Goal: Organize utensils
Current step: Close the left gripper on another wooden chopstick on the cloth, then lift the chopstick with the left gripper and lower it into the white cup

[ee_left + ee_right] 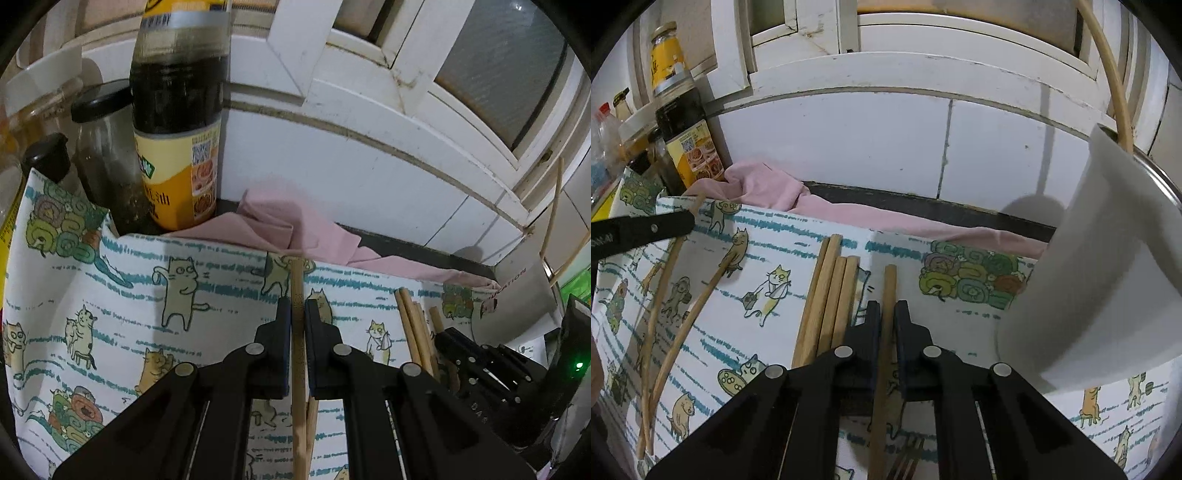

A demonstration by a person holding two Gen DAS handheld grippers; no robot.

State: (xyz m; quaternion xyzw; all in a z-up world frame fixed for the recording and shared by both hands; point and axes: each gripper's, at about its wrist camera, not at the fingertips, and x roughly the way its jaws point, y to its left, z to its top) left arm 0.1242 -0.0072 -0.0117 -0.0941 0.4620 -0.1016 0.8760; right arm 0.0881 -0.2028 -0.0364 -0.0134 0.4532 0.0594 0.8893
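On the cat-print cloth [746, 332] covering the tabletop, the white holder [1108, 266] stands right of the right claw [887, 314], which pinches one chopstick [889, 280] lengthwise, pointing far. The left claw [296, 310] grips another chopstick [296, 280] likewise; loose chopsticks [831, 295] lie between.

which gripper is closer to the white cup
Right. The right gripper, shut on a chopstick, sits just left of the white cup. The left gripper, also holding a chopstick, is farther left.
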